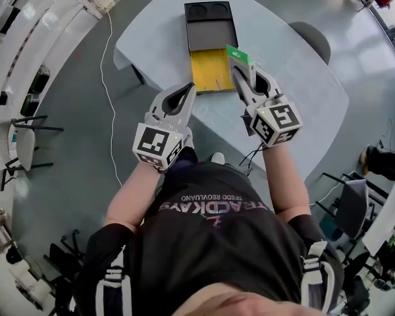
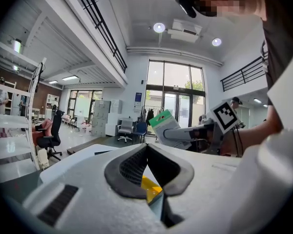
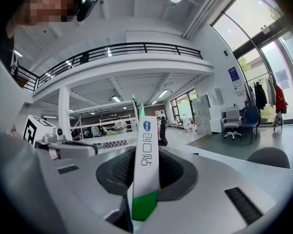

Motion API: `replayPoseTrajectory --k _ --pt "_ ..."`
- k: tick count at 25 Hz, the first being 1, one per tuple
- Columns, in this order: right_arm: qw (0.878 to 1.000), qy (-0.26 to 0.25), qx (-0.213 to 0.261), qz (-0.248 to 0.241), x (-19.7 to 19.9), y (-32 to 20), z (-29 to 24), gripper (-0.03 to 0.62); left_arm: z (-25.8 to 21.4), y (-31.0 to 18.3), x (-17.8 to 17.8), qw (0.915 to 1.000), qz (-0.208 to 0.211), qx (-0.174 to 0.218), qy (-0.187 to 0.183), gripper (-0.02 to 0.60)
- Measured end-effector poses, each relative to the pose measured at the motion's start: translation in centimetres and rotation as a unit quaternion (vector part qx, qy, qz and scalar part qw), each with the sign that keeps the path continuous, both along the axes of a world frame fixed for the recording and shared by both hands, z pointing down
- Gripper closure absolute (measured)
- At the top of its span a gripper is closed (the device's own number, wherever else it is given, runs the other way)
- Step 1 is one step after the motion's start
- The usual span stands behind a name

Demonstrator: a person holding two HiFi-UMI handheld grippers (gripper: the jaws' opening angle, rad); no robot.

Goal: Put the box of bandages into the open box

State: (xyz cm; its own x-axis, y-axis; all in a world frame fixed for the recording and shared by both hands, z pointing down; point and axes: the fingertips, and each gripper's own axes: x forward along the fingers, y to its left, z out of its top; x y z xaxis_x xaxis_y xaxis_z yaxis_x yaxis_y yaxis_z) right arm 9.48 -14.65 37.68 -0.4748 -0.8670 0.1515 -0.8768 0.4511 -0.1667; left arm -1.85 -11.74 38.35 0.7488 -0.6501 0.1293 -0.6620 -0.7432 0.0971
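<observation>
Right gripper [image 1: 242, 71]: I read its jaws clamped on the box of bandages [image 1: 240, 56].
Box of bandages: on edge above the open box's [image 1: 207, 68] right rim.
Long axis: in line with the jaws, free end pointing away from me.
Left gripper [image 1: 184, 92]: jaws together, empty, near the open box's near-left corner.

Clear way down into the yellow compartment of the open box [image 1: 209, 71] from above. Hemmed at the near-left corner by the left gripper [image 1: 187, 88], at the right rim by the right gripper [image 1: 242, 72] holding the box of bandages [image 1: 240, 54].
</observation>
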Motion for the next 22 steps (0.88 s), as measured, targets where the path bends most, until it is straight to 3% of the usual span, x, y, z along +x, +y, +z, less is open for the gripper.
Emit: replayPoseTrajectory --k 8,12,22 --pt "0.998 0.029 -0.063 -0.002 -0.8 -4.3 5.6 0.505 2.6 -3.0 -0.1 0.9996 0.027 0.001 0.001 0.565" --pt "0.994 0.038 -0.103 -0.002 -0.9 -6.0 8.7 0.505 4.4 -3.9 -0.1 0.9989 0.037 -0.025 0.010 0.565" --pt "0.975 0.085 -0.201 -0.032 -1.9 -8.8 18.1 0.505 8.9 -5.4 -0.7 0.9964 0.061 -0.059 0.003 0.565"
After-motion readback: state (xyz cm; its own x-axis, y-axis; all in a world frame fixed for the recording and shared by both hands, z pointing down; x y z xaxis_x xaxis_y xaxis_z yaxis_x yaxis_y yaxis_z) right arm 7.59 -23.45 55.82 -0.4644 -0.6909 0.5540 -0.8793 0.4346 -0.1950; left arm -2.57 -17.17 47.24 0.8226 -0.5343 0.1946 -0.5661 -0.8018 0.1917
